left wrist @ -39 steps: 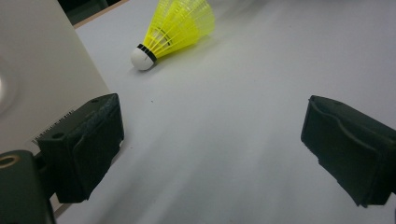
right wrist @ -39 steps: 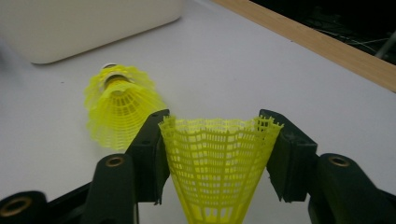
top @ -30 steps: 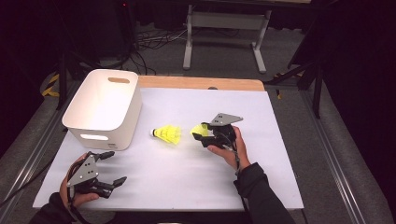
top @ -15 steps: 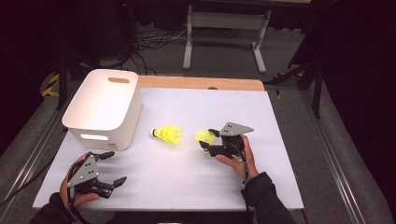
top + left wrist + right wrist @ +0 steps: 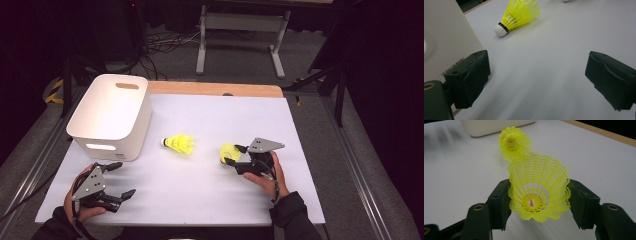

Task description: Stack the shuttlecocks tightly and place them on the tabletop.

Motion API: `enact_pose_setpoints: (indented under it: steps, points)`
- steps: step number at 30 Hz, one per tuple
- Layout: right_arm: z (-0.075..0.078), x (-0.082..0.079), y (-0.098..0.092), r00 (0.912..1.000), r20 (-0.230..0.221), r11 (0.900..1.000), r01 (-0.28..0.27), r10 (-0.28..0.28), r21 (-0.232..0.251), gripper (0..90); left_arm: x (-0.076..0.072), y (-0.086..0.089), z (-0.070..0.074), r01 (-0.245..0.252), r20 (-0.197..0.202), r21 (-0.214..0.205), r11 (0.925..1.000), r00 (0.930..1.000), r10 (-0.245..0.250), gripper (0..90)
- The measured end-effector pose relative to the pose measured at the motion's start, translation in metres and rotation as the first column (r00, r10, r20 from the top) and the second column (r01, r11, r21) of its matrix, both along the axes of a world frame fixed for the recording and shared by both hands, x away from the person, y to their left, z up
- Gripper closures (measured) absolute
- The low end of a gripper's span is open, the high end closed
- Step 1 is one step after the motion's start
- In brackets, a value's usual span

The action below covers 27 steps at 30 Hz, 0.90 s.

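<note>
My right gripper (image 5: 234, 155) (image 5: 540, 201) is shut on a yellow mesh shuttlecock (image 5: 228, 151) (image 5: 539, 182), its pads pressing the flared skirt from both sides at the right of the white table. The skirt's open end faces the camera in the right gripper view. A second yellow shuttlecock (image 5: 180, 143) (image 5: 520, 13) (image 5: 515, 143) lies on its side mid-table, white cork toward the bin. My left gripper (image 5: 124, 179) (image 5: 537, 77) rests open at the near left corner, nothing between its jaws.
A white plastic bin (image 5: 137, 130) (image 5: 446, 42) (image 5: 494, 126) with a handle slot stands at the table's left, just beyond my left gripper. A wooden strip (image 5: 215, 89) runs along the table's far edge. Metal rails flank both sides.
My right gripper has carried its shuttlecock to the right and toward the near edge, away from the lying shuttlecock. The left gripper has stayed put.
</note>
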State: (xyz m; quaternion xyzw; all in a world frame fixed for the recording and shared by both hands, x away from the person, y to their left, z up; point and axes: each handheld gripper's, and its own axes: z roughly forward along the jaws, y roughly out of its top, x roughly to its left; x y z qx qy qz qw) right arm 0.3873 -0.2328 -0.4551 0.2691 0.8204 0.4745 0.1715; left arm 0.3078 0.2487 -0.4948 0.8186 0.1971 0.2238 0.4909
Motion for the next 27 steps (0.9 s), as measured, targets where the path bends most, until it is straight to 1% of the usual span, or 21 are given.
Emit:
enact_pose_setpoints:
  steps: [4,6,8,9,11,12,13,15,18,24,27]
  points:
    - [-0.002,-0.003,-0.006,1.0000,-0.006,0.9999,-0.001,0.001,-0.013,38.7,0.000,0.000,0.000,0.000,0.001,0.000,1.0000,1.0000,0.000,6.8]
    - [-0.004,-0.005,-0.012,0.9999,-0.010,0.9995,0.002,-0.002,-0.030,37.4,0.000,0.000,0.000,-0.001,0.001,-0.001,1.0000,1.0000,0.001,6.8]
    - [-0.005,-0.006,-0.013,0.9999,-0.014,0.9995,0.000,0.000,-0.032,37.4,0.000,0.000,0.000,0.000,0.002,0.001,1.0000,1.0000,0.000,6.8]
    - [-0.008,-0.007,-0.017,0.9998,-0.017,0.9985,0.007,-0.007,-0.054,36.6,0.000,0.000,0.000,0.000,0.001,0.001,1.0000,1.0000,0.000,6.8]
    - [-0.009,-0.007,-0.019,0.9998,-0.018,0.9980,0.007,-0.009,-0.062,36.3,0.000,0.000,0.000,-0.001,0.001,0.001,1.0000,1.0000,0.001,6.8]
    - [-0.010,-0.008,-0.021,0.9997,-0.023,0.9972,0.009,-0.011,-0.075,35.8,0.000,0.000,0.000,-0.001,0.001,0.001,1.0000,1.0000,0.001,6.8]
    - [-0.012,-0.009,-0.024,0.9995,-0.026,0.9948,0.017,-0.019,-0.100,34.7,0.000,0.000,0.000,0.001,0.001,0.001,1.0000,1.0000,-0.001,6.8]
    - [-0.013,-0.009,-0.026,0.9994,-0.028,0.9939,0.016,-0.019,-0.109,34.6,0.000,0.000,0.000,0.000,0.000,-0.001,1.0000,1.0000,0.000,6.8]
    - [-0.018,-0.010,-0.033,0.9984,-0.049,0.9906,0.021,-0.028,-0.135,34.2,0.000,0.000,0.000,-0.001,0.001,0.003,1.0000,1.0000,0.001,6.8]
    - [-0.023,-0.011,-0.038,0.9972,-0.063,0.9876,0.031,-0.041,-0.154,33.7,-0.001,0.000,0.000,0.000,0.000,0.004,1.0000,1.0000,0.000,6.8]
    - [-0.025,-0.011,-0.036,0.9970,-0.063,0.9820,0.033,-0.045,-0.186,31.3,-0.001,0.000,0.000,-0.001,-0.001,0.003,1.0000,1.0000,0.001,6.8]
